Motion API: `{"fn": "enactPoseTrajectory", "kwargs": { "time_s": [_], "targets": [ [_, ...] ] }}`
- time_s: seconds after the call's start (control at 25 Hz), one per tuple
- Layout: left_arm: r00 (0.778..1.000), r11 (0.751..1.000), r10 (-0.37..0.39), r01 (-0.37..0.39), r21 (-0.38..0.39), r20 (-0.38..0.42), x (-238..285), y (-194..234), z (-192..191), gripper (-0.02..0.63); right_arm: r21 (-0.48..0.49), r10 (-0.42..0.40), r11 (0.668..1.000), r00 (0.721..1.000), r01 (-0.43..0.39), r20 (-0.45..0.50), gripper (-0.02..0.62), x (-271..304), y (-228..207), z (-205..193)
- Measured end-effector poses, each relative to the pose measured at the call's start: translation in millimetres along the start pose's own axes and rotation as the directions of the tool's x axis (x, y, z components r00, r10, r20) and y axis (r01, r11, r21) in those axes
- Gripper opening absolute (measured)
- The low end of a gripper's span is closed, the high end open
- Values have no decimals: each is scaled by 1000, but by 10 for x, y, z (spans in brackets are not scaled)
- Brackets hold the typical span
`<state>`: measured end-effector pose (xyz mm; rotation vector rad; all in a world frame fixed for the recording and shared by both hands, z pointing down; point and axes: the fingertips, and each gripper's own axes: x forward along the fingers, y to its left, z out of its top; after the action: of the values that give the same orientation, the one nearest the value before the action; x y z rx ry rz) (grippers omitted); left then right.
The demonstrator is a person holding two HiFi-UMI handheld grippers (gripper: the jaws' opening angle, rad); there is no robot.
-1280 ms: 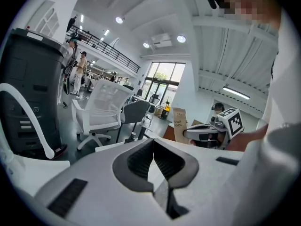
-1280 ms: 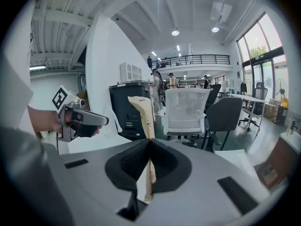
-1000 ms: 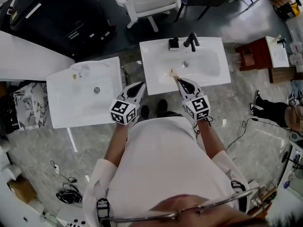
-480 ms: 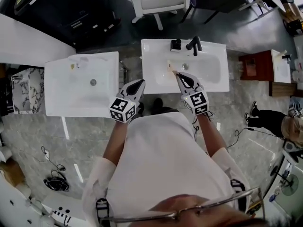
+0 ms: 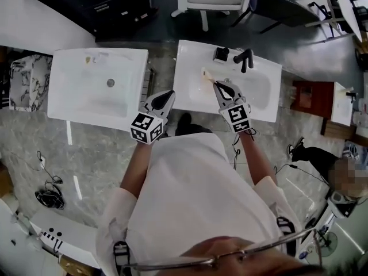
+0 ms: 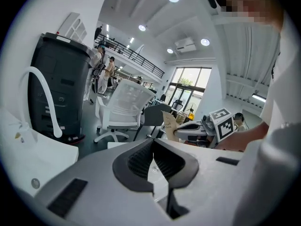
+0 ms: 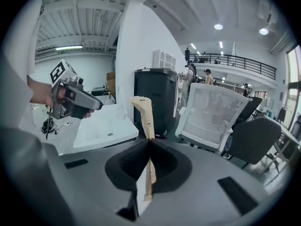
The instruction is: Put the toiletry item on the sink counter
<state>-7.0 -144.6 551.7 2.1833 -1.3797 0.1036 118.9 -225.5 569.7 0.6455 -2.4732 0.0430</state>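
**Head view: the tan toiletry stick hangs over the sink, not yet set down**

The person stands over the white rectangular sink with the black tap (image 5: 187,62). The right gripper (image 5: 218,85) reaches across its front edge. Its fingers (image 7: 165,163) are clamped on a slim, flat, pale tan toiletry stick (image 7: 144,117). The stick pokes forward out of the grip and, from above, sits over the left part of the basin (image 5: 207,76), clear of the sink as far as I can tell.

The left gripper (image 5: 167,96) hovers over the gap between this sink and a second white basin (image 5: 69,99) to the left. Its fingers (image 6: 141,160) are pressed together with nothing between them.

I'd say this is the carrying step, with placing next. That calls for bringing the stick down onto the flat surface beside the bowl rather than into it. The tilt should be levelled so the stick lies flat, and the fingers parted only once it rests there. Otherwise it may slide into the basin.
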Motion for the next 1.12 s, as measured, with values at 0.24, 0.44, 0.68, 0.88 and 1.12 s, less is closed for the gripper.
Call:
{"fn": "enactPoseTrajectory", "kwargs": {
  "time_s": [0.24,0.44,0.68,0.88,1.12],
  "targets": [
    [999,999,32,-33,-22,-13,32,27,-99,5,-49,56,997,998,-57,-26,10,277,-49,-33],
    [999,998,47,-48,-35,-22,61,47,-174,5,-89,85,992,995,-89,-51,11,493,-63,-101],
    [998,997,55,-57,-49,-33,58,61,-263,5,-161,98,981,991,-111,-89,11,743,-114,-191],
    [998,996,61,-63,-69,-31,92,52,-309,5,-232,99,964,987,-126,-126,11,948,-180,-271],
    [998,996,51,-53,-76,-40,118,29,-375,5,-269,108,951,981,-149,-162,11,1164,-158,-390]
  ]
}}
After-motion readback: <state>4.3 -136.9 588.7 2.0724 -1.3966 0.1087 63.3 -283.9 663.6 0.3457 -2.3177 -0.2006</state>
